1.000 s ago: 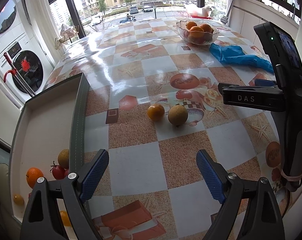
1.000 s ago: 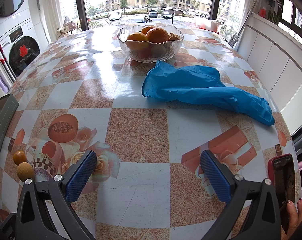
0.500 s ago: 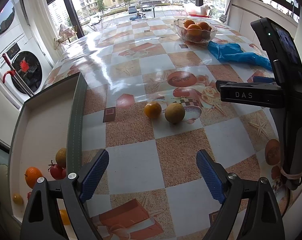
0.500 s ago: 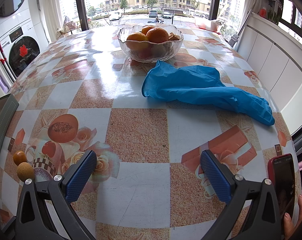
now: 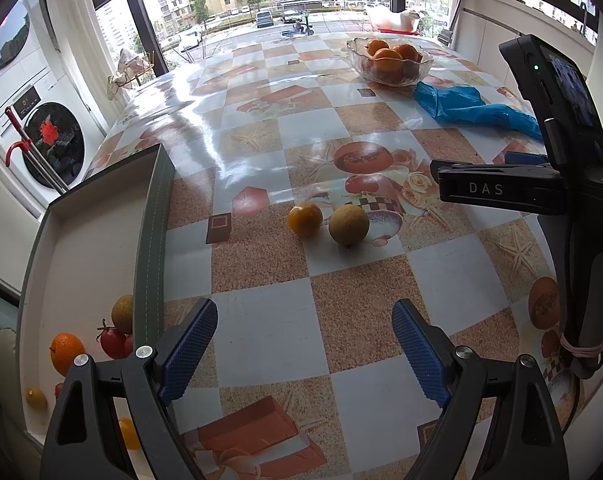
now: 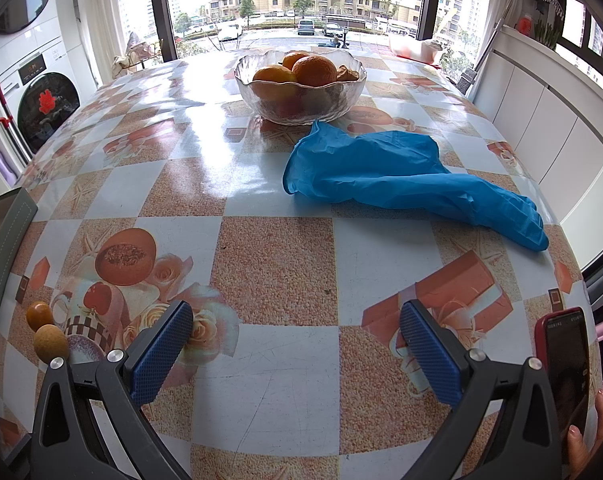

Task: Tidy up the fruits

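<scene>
Hovering over the near part of the table, left gripper has its jaws spread wide, nothing between the blue pads. Right gripper same: jaws wide apart, nothing held, over the near edge of the table further right; its body shows at the right edge of the left wrist view

Loose fruit on the tablecloth: small orange and a yellowish round fruit, side by side, just about touching, ahead of the left gripper toward mid-table. Same pair sits at the far left in the right wrist view, orange behind, yellowish fruit in front

Grey tray sits at the table's left edge. Near corner of it holds an orange, a red tomato-like fruit, a brownish round fruit against the tray wall, a small yellow fruit. More pieces partly hidden behind the left gripper's frame, can't tell what they are

Glass bowl with oranges stands toward the far edge of the table. Blue glove lies flat just in front of the bowl, touching or nearly touching its base, fingers pointing to the right edge

Phone in a hand at the near right corner
</scene>
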Demonstrator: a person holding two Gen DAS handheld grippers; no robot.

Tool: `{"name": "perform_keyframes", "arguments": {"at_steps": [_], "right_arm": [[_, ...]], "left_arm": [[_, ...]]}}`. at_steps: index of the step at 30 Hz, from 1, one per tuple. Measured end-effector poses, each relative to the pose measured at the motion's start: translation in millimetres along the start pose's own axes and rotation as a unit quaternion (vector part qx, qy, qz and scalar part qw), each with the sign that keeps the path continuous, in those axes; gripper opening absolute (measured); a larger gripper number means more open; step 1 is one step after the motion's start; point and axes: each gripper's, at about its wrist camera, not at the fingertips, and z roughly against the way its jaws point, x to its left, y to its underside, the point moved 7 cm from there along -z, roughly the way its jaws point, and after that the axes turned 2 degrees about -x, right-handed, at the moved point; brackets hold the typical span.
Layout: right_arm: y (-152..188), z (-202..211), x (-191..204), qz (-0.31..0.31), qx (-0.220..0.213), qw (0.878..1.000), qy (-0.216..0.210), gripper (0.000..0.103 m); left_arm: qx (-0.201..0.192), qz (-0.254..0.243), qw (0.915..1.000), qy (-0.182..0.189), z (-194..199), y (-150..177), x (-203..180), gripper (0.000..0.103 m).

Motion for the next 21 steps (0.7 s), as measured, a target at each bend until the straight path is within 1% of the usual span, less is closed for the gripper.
{"name": "perform_keyframes", "arguments": {"at_steps": [21], "right_arm": [[0.2, 0.2, -0.2, 0.0, 0.0, 1.0, 0.0, 0.103]], "left_arm": [[-0.004, 0.008, 1.0, 0.001, 1.7, 0.6, 6.1, 0.09]]}}
